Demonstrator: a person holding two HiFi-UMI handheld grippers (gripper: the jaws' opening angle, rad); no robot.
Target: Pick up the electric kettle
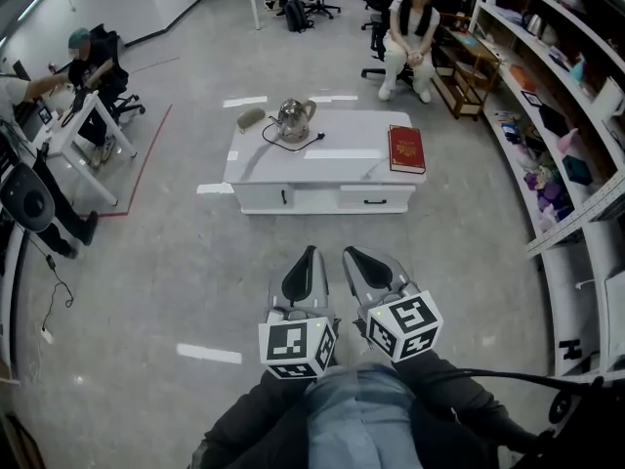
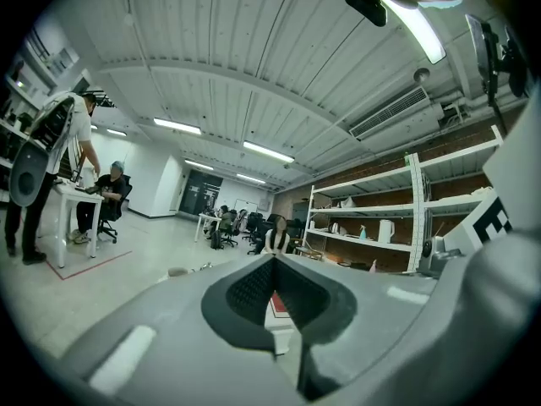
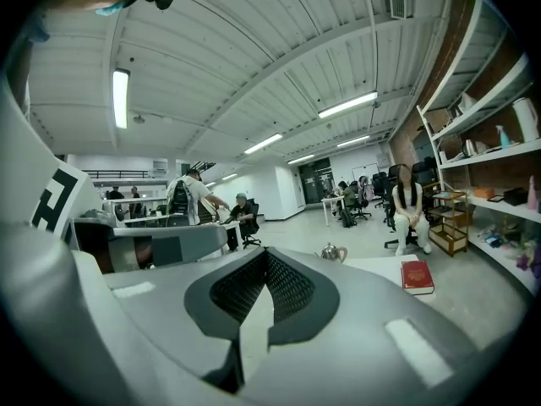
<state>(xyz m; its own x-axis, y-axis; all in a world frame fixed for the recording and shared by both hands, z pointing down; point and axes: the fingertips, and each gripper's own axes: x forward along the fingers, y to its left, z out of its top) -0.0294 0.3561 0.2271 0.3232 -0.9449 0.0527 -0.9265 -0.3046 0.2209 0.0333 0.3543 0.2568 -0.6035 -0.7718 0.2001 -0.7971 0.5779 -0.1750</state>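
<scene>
Shut tight, tips together, nothing clamped: left gripper (image 1: 309, 257) and right gripper (image 1: 354, 255), side by side, well short of the white table (image 1: 322, 169). Upright on that table's far left part: electric kettle (image 1: 292, 118), cord (image 1: 293, 146) looped in front, red book (image 1: 406, 149) at the right end. Small above the jaws in the right gripper view. Blocked by the jaws in the left gripper view.
</scene>
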